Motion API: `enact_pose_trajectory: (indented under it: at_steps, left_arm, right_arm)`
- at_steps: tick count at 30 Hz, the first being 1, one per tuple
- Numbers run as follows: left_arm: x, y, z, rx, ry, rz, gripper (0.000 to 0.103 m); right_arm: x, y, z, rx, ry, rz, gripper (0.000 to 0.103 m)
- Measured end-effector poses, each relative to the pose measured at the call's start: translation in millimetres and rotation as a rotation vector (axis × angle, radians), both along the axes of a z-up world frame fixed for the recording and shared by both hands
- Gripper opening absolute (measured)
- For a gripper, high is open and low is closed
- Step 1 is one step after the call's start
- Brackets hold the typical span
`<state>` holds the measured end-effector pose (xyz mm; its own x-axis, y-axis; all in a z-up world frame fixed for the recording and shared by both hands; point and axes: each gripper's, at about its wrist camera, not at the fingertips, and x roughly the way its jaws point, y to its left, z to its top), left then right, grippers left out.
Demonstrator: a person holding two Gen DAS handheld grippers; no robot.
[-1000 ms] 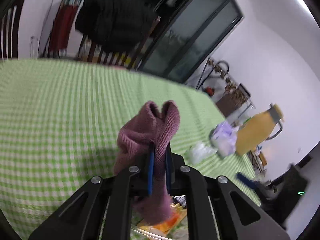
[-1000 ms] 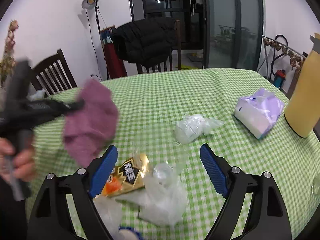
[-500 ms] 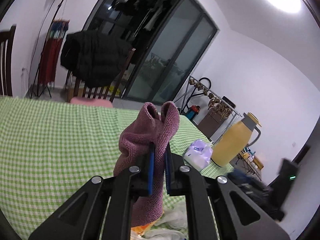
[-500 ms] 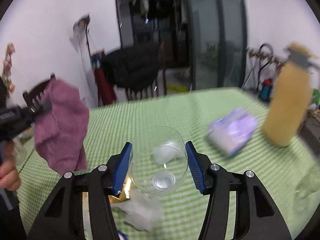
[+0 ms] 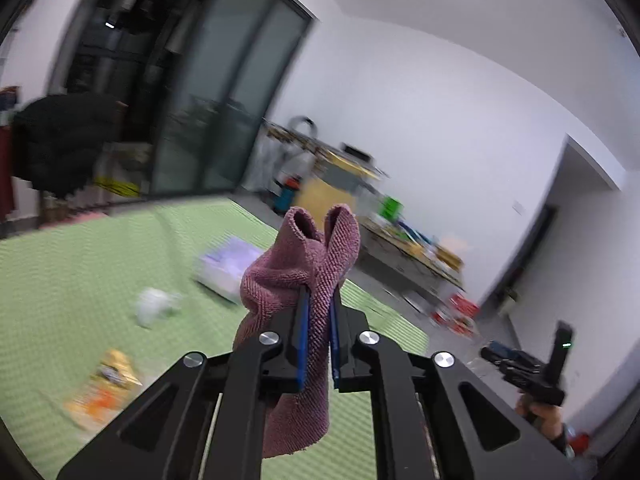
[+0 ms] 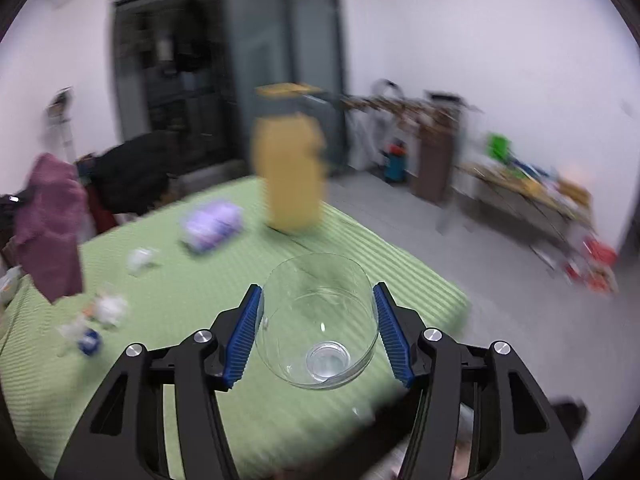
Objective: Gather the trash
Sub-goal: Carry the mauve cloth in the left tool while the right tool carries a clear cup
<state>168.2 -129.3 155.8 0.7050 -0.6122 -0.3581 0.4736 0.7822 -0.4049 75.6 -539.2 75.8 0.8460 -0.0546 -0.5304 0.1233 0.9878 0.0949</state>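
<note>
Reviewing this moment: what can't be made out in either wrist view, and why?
- Print on the orange wrapper: left wrist view, motion blur.
- Small scraps at the table's left: right wrist view, blurred, kind unclear.
- Clear glass in the right gripper: whether both pads press it, unclear through transparency.
- Yellow jug: smeared.

on the tabletop a flask stands at the far edge, with a tissue pack to its left and a crumpled wad further left and nearer. a snack wrapper lies near the front left. a cloth hangs between the left jaws above the tabletop; a glass sits between the right jaws. a chair draped with a jacket stands behind the tabletop.
</note>
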Motion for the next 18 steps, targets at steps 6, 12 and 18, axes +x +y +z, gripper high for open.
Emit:
enact_pose_trajectory:
  at_steps: [6,12,18]
  left_arm:
    - [-23.2,-125.6,-17.7,0.087,0.048,-0.166,0.006]
    - [-49.6,-213.8,-44.0,0.199,0.069,-0.284,0.006]
    - [-59.7,-272.7,-73.1,0.247,0.121,-0.347,0.006]
  right_arm:
    - [-33.4,-100.3,-129.4,0.186,0.218,-0.178,0.057]
    - [-38.1,-115.8,-221.1,0.339,0.325,-0.168,0.057]
    - [-30.1,-111.1,-276.8,0.365,0.349,-0.241,0.060]
